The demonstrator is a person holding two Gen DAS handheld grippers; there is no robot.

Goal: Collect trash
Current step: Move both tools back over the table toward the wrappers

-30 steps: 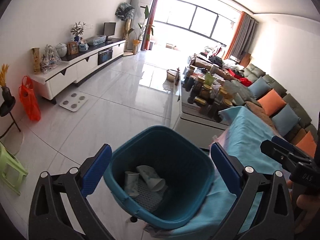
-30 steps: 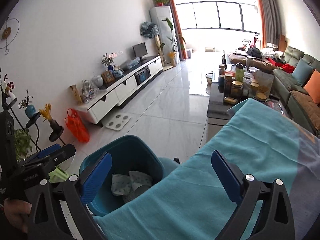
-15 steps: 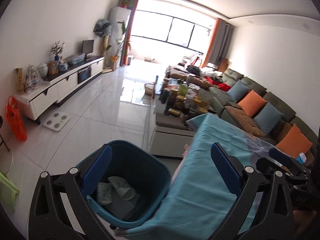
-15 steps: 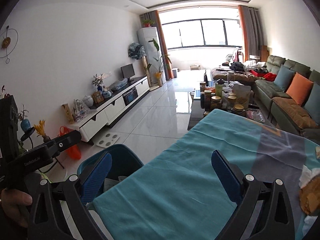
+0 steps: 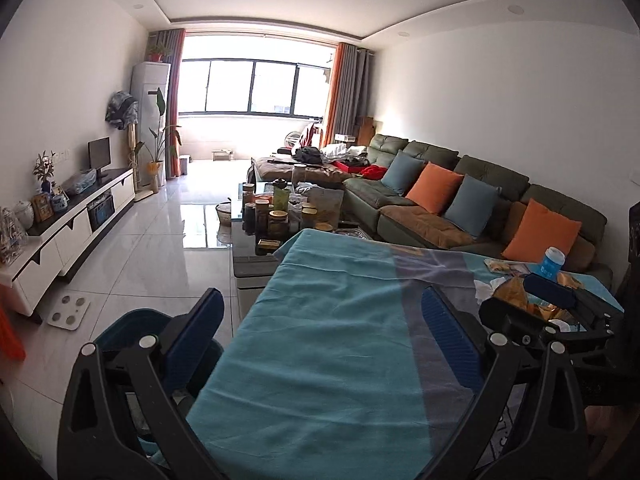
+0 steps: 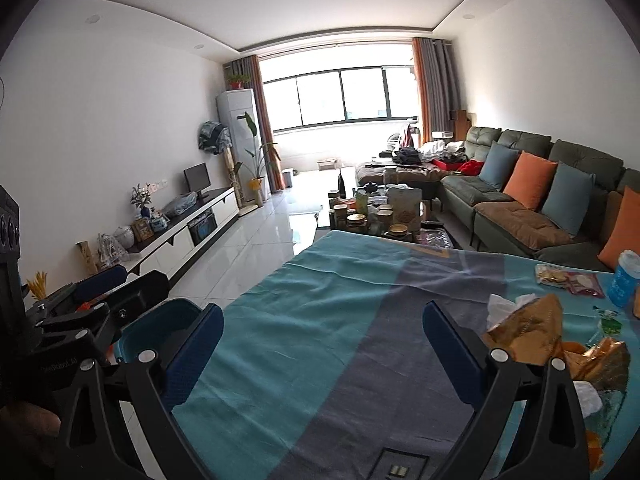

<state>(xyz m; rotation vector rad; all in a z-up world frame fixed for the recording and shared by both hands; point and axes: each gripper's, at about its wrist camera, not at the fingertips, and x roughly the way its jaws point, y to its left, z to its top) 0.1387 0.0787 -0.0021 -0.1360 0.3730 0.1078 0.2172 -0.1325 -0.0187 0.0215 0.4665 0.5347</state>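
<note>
My left gripper [image 5: 324, 340] is open and empty over the near edge of the table's teal cloth [image 5: 332, 320]. A teal bin [image 5: 128, 328] stands on the floor at its lower left, partly hidden by the left finger. My right gripper [image 6: 324, 348] is also open and empty above the cloth. To its right lies a heap of trash: a crumpled gold wrapper [image 6: 532, 320], white tissue [image 6: 504, 304], a snack packet [image 6: 568, 278] and a blue cup [image 6: 624, 280]. In the left wrist view the gold wrapper [image 5: 512, 296] sits partly behind the right gripper.
A low coffee table [image 5: 256, 256] crowded with jars stands beyond the cloth-covered table. A green sofa with orange and blue cushions [image 5: 436, 192] runs along the right wall. A white TV cabinet [image 5: 76, 220] lines the left wall, with tiled floor [image 5: 168, 248] between.
Both views have lifted and swung right, from looking down into the bin to looking across the table. The bin slid to the lower left and the trash heap came into sight.
</note>
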